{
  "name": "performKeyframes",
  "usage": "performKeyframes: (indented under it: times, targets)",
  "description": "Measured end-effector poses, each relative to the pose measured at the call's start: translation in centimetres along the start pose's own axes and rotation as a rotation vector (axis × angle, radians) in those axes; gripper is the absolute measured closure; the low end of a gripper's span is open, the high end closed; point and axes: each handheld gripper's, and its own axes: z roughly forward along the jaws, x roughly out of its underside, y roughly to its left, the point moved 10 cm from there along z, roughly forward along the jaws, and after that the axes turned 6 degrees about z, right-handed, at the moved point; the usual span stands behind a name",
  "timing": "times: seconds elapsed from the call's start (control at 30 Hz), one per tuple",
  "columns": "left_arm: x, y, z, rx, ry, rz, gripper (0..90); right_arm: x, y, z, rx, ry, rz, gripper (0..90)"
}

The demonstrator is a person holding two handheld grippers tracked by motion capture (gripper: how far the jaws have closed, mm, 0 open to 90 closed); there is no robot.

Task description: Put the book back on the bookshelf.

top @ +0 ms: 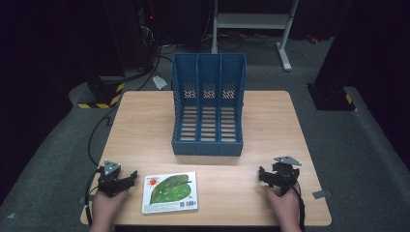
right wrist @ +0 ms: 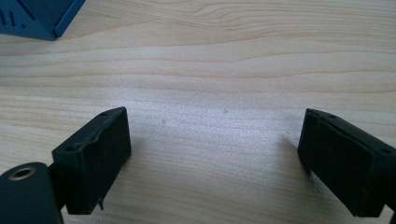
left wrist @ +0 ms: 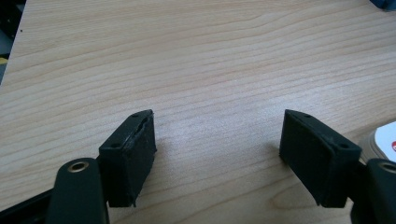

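Observation:
A thin white book (top: pixel 169 192) with a big green leaf on its cover lies flat near the table's front edge. Behind it stands a blue file rack (top: pixel 209 105) with three slots, open toward me. My left gripper (top: pixel 126 180) rests at the front left, just left of the book, jaws wide apart over bare wood (left wrist: pixel 217 140); the book's white corner (left wrist: pixel 385 140) peeks in beside its right jaw. My right gripper (top: pixel 265 175) sits at the front right, open and holding nothing (right wrist: pixel 215 149). A corner of the blue rack (right wrist: pixel 39 16) is in the right gripper view.
The wooden table (top: pixel 270 121) has bare room on both sides of the rack. Beyond it are dark floor, cables (top: pixel 96 130), a white stand's legs (top: pixel 285 48) and yellow-black striped bases (top: pixel 99 96).

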Motion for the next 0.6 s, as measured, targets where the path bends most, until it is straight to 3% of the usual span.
performKeyframes:
  times: [0.6]
  targets:
    - [-0.06, -0.02, 0.04, 0.004, -0.005, 0.002, 26.9, 0.31, 0.1, -0.3, -0.02, 0.004, -0.022, 9.2]
